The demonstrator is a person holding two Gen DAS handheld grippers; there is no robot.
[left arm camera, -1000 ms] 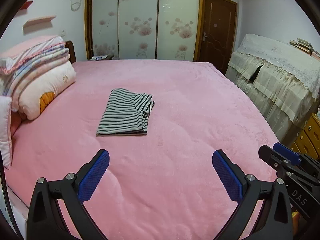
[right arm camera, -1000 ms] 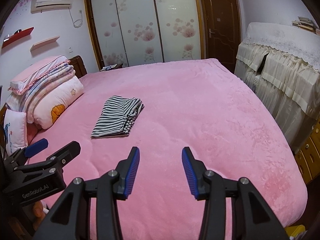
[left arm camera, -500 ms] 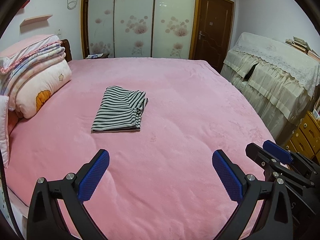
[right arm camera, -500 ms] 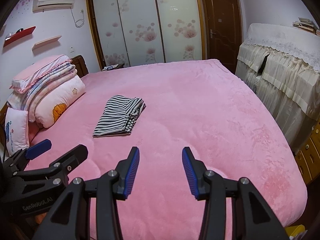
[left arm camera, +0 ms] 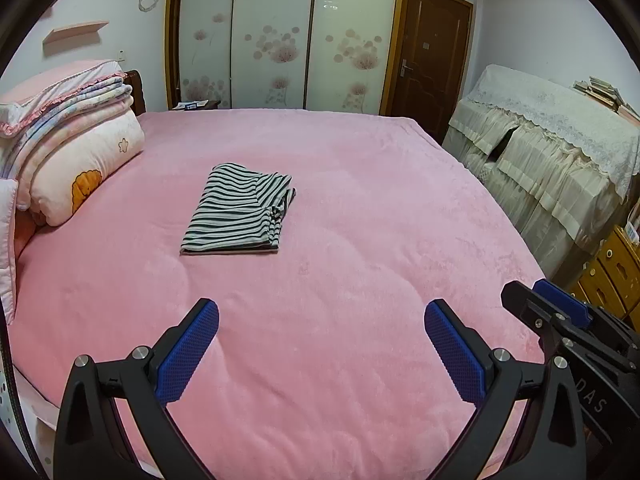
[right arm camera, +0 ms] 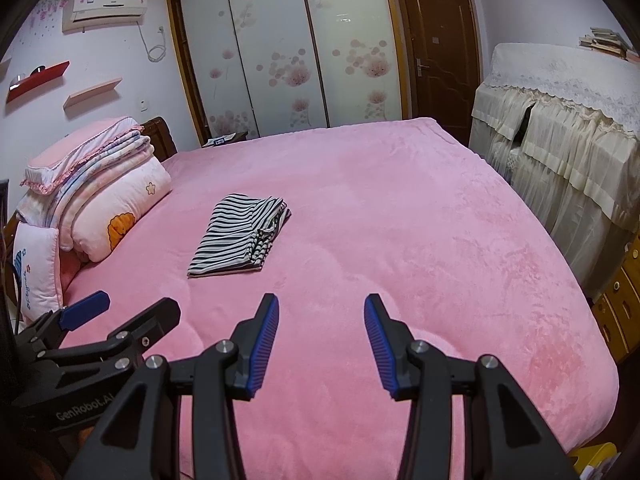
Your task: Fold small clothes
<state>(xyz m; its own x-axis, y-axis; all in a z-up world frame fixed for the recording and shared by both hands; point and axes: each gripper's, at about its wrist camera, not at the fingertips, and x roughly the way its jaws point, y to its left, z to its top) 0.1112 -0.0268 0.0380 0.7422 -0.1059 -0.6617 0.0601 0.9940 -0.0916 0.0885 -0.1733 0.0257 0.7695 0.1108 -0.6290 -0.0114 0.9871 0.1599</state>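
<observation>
A black-and-white striped garment lies folded into a rectangle on the pink bed, left of centre; it also shows in the right wrist view. My left gripper is open and empty, held above the bed's near edge, well short of the garment. My right gripper is open and empty, beside the left one and also short of the garment. The right gripper shows at the right edge of the left wrist view, and the left gripper shows at the lower left of the right wrist view.
Folded quilts and pillows are stacked at the bed's left end. A lace-covered cabinet and wooden drawers stand to the right. Sliding wardrobe doors and a brown door are behind the bed.
Both grippers have drawn back and shifted slightly, so the garment sits a little further left in the left wrist view. The garment itself has not moved. Both grippers stay open.
</observation>
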